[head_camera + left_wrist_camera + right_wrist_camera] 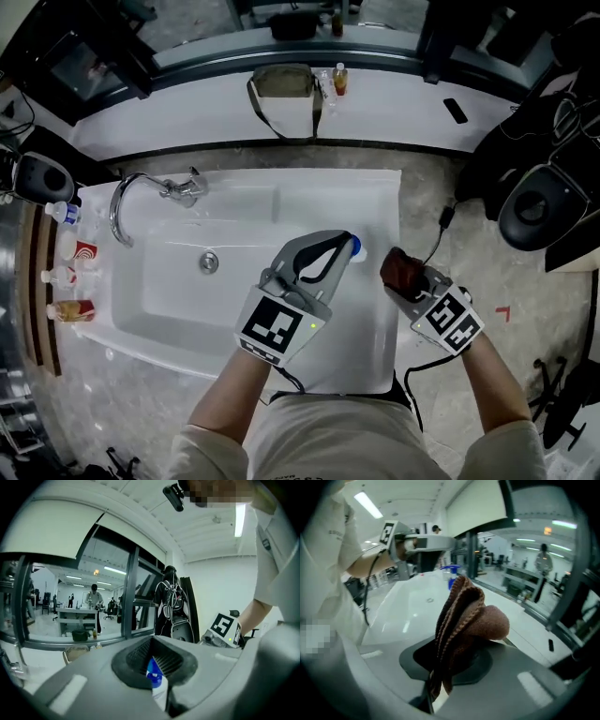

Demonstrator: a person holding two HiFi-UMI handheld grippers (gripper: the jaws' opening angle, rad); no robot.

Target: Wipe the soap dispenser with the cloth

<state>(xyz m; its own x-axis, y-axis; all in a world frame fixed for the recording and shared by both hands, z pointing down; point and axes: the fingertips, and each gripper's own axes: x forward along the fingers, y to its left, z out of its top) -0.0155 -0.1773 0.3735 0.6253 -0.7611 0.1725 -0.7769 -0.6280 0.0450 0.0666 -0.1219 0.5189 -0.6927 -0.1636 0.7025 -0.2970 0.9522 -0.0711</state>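
soap dispenser [354, 247], blue-capped, sits at the right side of the sink [366, 187], pinched between the jaws of the left gripper [339, 246], likely to steady it. the right gripper [403, 281] clamps the folded brown cloth [464, 620] just beside it, ready to wipe.

The sink [178, 281] looks like glossy white ceramic, super smooth, and the faucet [178, 190] is shiny chromed metal. The counter [427, 197] around it seems to be speckled stone, fairly dull. The cloth [464, 616] is brown and fuzzy, with a ribbed knit edge. The soap dispenser [155, 681] is smooth plastic with a white body and a glossy blue top. The left gripper [152, 663] and right gripper [445, 660] are both matt grey plastic with black ribbed, rubbery-looking pads [171, 660].
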